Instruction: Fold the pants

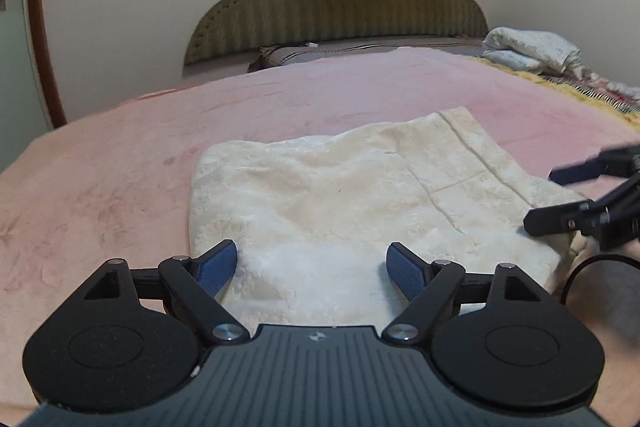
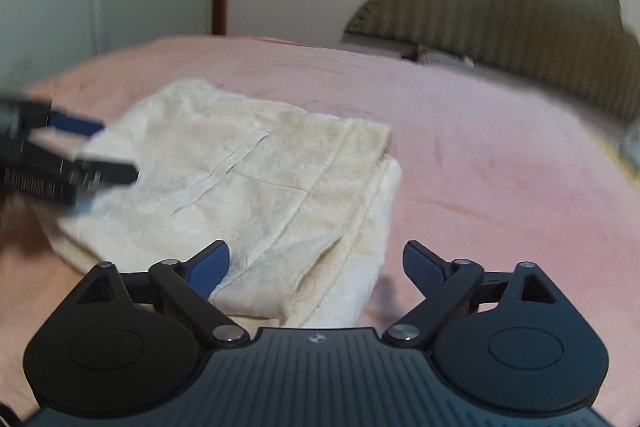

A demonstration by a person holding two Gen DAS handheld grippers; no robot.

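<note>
The cream fleece pants (image 1: 360, 195) lie folded into a thick rectangle on the pink bedspread (image 1: 120, 163). My left gripper (image 1: 312, 263) is open and empty, its blue pads hovering over the near edge of the pants. My right gripper (image 2: 316, 263) is open and empty over the pants' near right corner (image 2: 304, 227). In the left wrist view the right gripper (image 1: 540, 199) enters from the right edge, open. In the right wrist view the left gripper (image 2: 116, 147) shows blurred at the left, open above the cloth.
A green scalloped headboard (image 1: 340, 3) and a window stand behind the bed. A bundle of white bedding (image 1: 532, 51) and a yellow patterned blanket (image 1: 580, 87) lie at the far right. A black cable (image 1: 592, 271) loops beside the pants.
</note>
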